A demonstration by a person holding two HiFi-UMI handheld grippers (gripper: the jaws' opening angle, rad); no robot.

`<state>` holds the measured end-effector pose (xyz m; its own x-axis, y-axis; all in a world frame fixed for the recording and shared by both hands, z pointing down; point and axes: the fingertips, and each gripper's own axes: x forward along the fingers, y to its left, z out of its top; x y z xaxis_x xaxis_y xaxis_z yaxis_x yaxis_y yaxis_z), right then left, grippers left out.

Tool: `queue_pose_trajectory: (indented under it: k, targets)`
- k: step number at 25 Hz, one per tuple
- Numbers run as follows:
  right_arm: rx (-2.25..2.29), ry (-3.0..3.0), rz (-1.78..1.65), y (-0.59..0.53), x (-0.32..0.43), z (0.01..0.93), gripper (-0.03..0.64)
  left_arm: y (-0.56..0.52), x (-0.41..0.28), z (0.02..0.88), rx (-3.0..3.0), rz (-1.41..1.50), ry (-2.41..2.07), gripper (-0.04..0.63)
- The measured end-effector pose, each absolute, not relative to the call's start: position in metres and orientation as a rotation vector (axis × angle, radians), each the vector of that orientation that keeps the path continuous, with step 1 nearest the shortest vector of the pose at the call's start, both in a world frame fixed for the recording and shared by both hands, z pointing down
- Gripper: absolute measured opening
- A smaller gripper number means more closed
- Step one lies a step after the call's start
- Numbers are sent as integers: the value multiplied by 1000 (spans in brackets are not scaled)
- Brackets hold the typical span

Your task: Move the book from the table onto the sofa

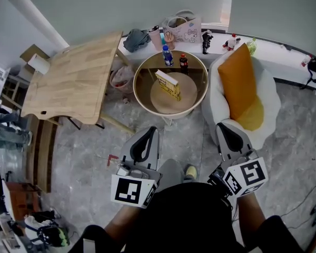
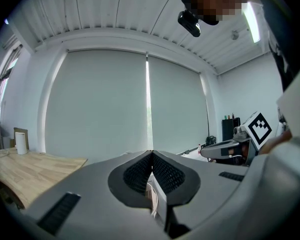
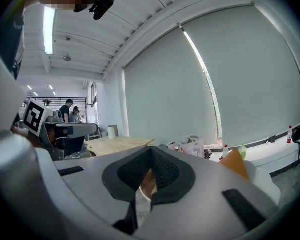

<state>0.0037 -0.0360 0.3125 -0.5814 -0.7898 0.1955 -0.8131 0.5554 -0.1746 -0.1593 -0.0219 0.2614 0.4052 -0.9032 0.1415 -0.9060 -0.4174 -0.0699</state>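
**Both jaws closed and empty, the book waits on the round table**

My left gripper [image 2: 151, 156] has its jaws pressed together, with nothing between the pads. My right gripper [image 3: 152, 151] is the same, closed on nothing. I think they are closed because no grasp is begun yet: in the head view both hang low, near the bottom of the frame, well apart from the work.

Above them, in the upper middle of that frame, the yellow book [image 1: 168, 85] stands on its edge on the round table [image 1: 142, 88], near a blue bottle [image 1: 168, 56] at the far rim. Standing like this, it offers a thin edge that jaws can take, I judge. The white sofa [image 1: 268, 99] with its orange cushion [image 1: 237, 78] is just beside the table, at the upper right, so the carry should be short.
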Motion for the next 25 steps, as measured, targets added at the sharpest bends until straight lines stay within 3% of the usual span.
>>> queue_pose_trajectory:
  k: [25]
  targets:
    - [1292,-2696,324,-73,-36,314,9,-55,-194,262,2588,196,-1730,5]
